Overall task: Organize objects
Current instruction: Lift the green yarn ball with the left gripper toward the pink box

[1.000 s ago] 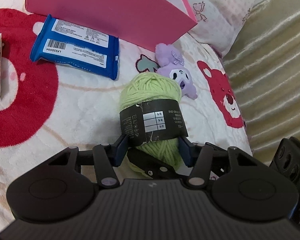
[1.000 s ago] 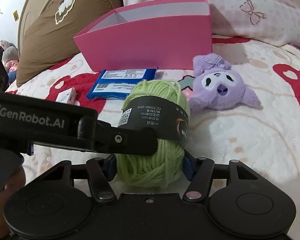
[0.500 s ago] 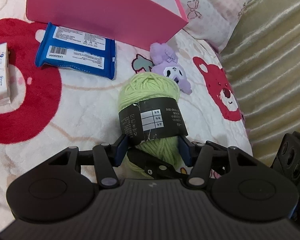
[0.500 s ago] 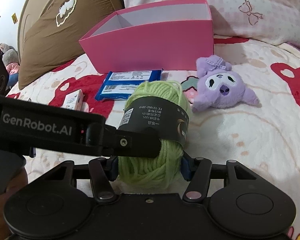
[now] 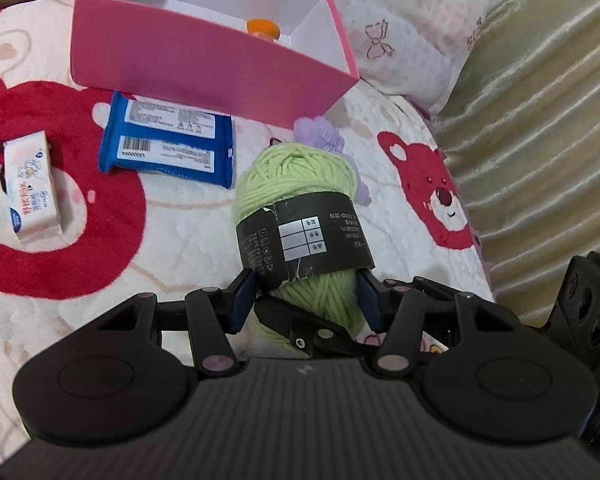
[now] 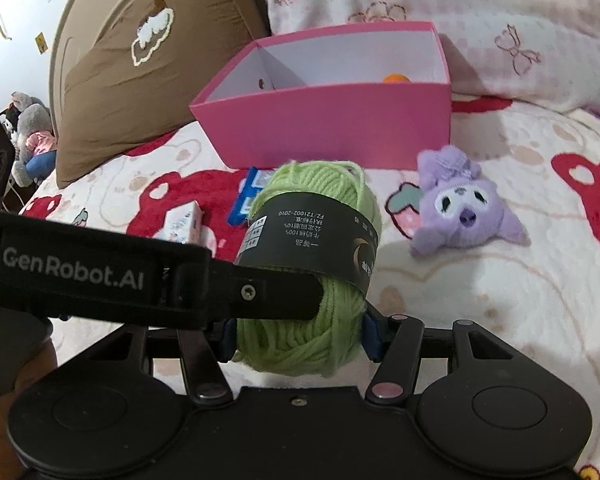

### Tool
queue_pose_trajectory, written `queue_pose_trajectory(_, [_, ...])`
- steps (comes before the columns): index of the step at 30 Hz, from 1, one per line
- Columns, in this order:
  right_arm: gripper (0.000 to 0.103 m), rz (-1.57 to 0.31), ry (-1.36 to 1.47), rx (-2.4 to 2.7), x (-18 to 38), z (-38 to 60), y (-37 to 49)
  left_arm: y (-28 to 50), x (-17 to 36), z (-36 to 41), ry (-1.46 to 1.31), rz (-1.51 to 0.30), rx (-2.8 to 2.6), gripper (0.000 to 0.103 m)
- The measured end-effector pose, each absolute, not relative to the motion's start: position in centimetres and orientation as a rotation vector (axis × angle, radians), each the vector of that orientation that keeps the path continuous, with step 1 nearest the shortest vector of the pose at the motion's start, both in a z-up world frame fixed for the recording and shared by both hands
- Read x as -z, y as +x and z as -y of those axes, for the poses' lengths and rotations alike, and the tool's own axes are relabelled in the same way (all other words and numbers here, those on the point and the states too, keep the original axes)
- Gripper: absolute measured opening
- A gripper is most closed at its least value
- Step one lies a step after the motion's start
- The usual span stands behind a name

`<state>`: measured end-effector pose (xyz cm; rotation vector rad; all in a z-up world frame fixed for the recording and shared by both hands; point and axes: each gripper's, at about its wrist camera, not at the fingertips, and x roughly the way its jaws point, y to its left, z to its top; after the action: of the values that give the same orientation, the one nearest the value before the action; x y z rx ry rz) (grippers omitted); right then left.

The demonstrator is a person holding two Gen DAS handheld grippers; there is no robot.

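Note:
A green yarn ball [image 5: 296,184] with a black paper band is held off the bed by both grippers. My left gripper [image 5: 306,300] is shut on its near end. My right gripper [image 6: 298,336] is shut on the same yarn ball [image 6: 316,200]. The left gripper's finger [image 6: 260,292] crosses the right wrist view. An open pink box [image 5: 204,60] stands beyond, also in the right wrist view [image 6: 328,128], with an orange object [image 5: 263,27] inside. A blue wipes pack [image 5: 168,140], a small tissue pack [image 5: 30,188] and a purple plush toy [image 6: 464,204] lie on the bed.
The bedspread [image 5: 172,232] is white with red bear prints. A brown pillow [image 6: 148,64] and a pink-patterned pillow [image 6: 500,20] lie behind the box. A beige curtain [image 5: 540,120] hangs at the right edge of the bed.
Both grippers have lifted the yarn ball higher above the bed. The box interior and the orange object inside now show.

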<state>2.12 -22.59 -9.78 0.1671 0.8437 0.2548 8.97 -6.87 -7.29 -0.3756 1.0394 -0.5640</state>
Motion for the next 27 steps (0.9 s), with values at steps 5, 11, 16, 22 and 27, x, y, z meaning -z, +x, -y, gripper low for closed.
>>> queue_pose_trajectory(5, [0.062, -0.841, 0.133, -0.277, 8.3, 21.9, 2.3, 9.1, 5.9, 6.1, -0.382, -1.046, 0.564, 0.053])
queue_pose_trajectory(11, [0.062, -0.86, 0.122, -0.318, 6.2, 21.5, 2.9, 8.8, 4.1, 4.9, -0.401, -1.031, 0.579, 0.053])
queue_pose_trajectory(16, [0.062, -0.846, 0.07, -0.341, 4.5, 20.5, 2.9, 8.4, 2.6, 4.0, -0.402, -0.992, 0.567, 0.053])
queue_pose_trajectory(22, [0.062, -0.818, 0.045, -0.355, 2.4, 19.3, 3.3, 8.4, 0.6, 3.2, -0.384, -0.968, 0.541, 0.053])
queue_pose_trajectory(27, [0.062, -0.847, 0.066, -0.361, 1.1, 19.0, 4.2, 8.8, -1.0, 2.5, -0.39, -0.966, 0.538, 0.053])
